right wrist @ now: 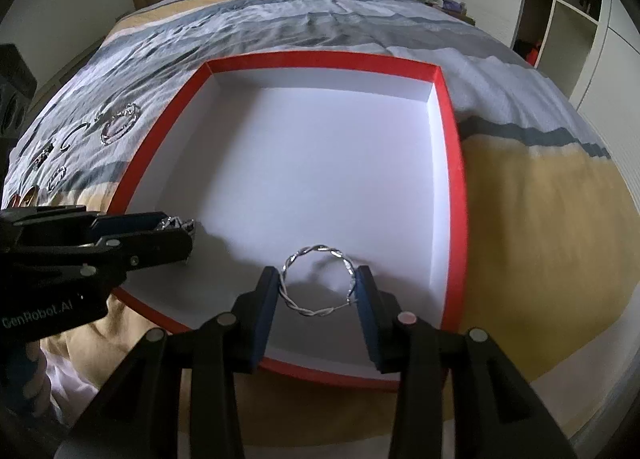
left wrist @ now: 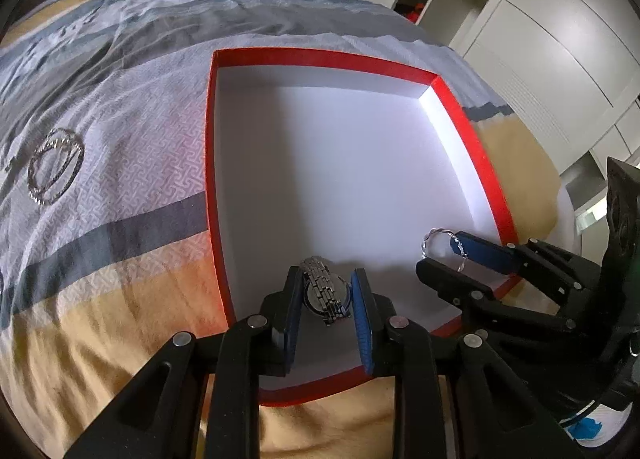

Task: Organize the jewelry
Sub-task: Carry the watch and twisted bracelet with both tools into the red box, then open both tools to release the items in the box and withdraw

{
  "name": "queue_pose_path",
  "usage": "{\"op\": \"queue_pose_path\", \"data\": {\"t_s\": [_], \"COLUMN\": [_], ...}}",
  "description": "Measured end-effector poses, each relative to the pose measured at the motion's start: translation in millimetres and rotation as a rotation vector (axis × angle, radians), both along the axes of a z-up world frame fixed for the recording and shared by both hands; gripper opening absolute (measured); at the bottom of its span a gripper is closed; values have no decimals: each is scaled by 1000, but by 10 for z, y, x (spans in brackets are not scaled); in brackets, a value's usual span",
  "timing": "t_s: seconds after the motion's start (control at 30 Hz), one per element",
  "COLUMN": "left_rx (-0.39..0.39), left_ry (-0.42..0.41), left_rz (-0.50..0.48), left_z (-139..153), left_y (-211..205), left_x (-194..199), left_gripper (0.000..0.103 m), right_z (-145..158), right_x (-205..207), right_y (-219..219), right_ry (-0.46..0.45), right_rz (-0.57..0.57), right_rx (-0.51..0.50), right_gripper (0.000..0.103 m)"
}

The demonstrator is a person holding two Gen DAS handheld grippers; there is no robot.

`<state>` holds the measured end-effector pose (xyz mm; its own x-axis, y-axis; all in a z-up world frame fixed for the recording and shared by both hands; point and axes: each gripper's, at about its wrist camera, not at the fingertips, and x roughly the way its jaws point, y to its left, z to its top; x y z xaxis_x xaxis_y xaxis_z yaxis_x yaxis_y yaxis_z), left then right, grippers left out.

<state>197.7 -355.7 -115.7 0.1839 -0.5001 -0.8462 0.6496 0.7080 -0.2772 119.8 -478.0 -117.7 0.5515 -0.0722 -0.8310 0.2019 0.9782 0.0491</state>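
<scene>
A red-rimmed box with a white inside lies on the bed; it also shows in the right wrist view. My left gripper is shut on a silver metal-link watch over the box's near left corner; in the right wrist view this gripper comes in from the left. My right gripper is shut on a twisted silver bangle over the box's near edge; in the left wrist view this gripper holds the bangle at the right.
Sparkly bangles lie on the bedspread left of the box. In the right wrist view, several more jewelry pieces lie there. White wardrobes stand to the right of the bed.
</scene>
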Motion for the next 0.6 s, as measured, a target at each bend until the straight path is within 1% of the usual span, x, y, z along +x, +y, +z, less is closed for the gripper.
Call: {"op": "queue_pose_path", "data": {"t_s": [0.3, 0.47, 0.6], "left_rx": [51, 44, 25], "left_ry": [41, 89, 104], "left_rz": [47, 102, 116], "left_z": [-80, -77, -68], "left_y": [64, 90, 135], "left_x": [-183, -203, -214], "left_gripper": [25, 25, 25], "right_z": [4, 3, 0], "right_x": [-9, -6, 12], "right_y": [-29, -71, -82], "right_ry": [28, 48, 54], "right_rz": [55, 107, 128], "right_rx": [-20, -24, -18], "right_gripper": [38, 38, 38]}}
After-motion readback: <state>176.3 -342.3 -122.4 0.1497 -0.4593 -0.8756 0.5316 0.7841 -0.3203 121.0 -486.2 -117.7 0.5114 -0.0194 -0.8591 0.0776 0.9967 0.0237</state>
